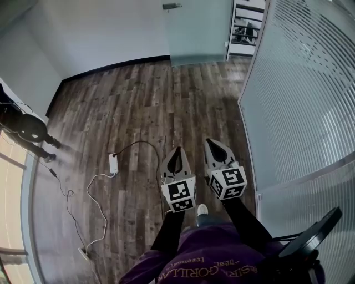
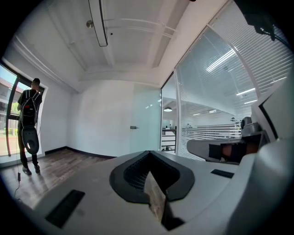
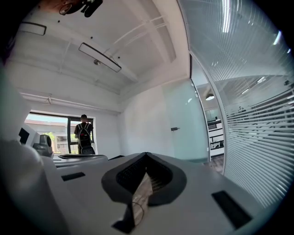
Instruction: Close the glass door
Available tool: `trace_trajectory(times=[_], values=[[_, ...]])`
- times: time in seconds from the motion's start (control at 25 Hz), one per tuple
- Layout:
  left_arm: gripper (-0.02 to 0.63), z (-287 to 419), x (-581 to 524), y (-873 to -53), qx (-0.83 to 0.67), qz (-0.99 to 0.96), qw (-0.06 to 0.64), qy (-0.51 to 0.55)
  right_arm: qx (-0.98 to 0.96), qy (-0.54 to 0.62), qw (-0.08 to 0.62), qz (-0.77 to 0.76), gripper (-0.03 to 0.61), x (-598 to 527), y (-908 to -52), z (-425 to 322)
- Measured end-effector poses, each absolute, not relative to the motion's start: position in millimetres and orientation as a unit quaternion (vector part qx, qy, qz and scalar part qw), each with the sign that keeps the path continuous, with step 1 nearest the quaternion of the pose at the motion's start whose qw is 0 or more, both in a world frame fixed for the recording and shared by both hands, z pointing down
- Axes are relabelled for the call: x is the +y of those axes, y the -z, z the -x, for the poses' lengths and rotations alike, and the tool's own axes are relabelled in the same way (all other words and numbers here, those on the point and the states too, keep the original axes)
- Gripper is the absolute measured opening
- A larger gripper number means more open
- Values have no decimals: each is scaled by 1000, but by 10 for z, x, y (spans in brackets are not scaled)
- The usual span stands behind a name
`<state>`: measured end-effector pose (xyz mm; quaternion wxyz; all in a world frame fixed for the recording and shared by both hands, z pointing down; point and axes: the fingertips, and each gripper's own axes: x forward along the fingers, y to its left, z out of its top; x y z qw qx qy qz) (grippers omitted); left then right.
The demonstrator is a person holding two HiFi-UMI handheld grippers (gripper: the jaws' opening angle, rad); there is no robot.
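Note:
The frosted glass door [image 1: 199, 33] stands open at the far end of the wooden floor, its handle [image 1: 172, 6] at the left edge and the doorway gap [image 1: 244, 28] to its right. It also shows ahead in the left gripper view as a pale door panel [image 2: 146, 121] and in the right gripper view as a door panel [image 3: 183, 124] with its handle [image 3: 174, 129]. My left gripper [image 1: 178, 150] and right gripper [image 1: 213, 142] are held side by side, pointing toward the door and far short of it. Both are shut with nothing in them, the left gripper's tip [image 2: 149, 153] and the right gripper's tip [image 3: 146, 154] each closed to a point.
A striped glass wall [image 1: 299, 94] runs along the right. A white power adapter [image 1: 113, 162] with trailing cables lies on the floor at left. A person [image 1: 25, 127] stands by the window at far left. A black round object [image 1: 310, 238] sits at bottom right.

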<state>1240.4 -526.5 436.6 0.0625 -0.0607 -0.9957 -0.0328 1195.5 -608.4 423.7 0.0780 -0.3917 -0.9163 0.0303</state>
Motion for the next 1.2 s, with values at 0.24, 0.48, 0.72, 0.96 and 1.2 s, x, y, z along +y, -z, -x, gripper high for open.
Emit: trace_trajectory(times=[0.24, 0.48, 0.72, 0.96, 1.2], values=[[-5, -12050, -5208, -4342, -995, 76, 55, 32, -913, -30, 78, 399, -9, -6064, -4254, -11566], [-5, -11717, -5039, -4328, -994, 81, 59, 40, -913, -31, 79, 400, -9, -5882, -4240, -11223], [-6, -11111, -4740, -4318, -996, 67, 54, 34, -918, -36, 73, 388, -9, -5572, -4237, -10632], [-5, -10486, -4222, -4284, -996, 65, 44, 34, -923, -34, 58, 379, -9, -5111, -4177, -9998], [-5, -10071, -3746, -4284, -997, 62, 42, 34, -928, -34, 59, 367, -9, -4704, -4188, -9552]])
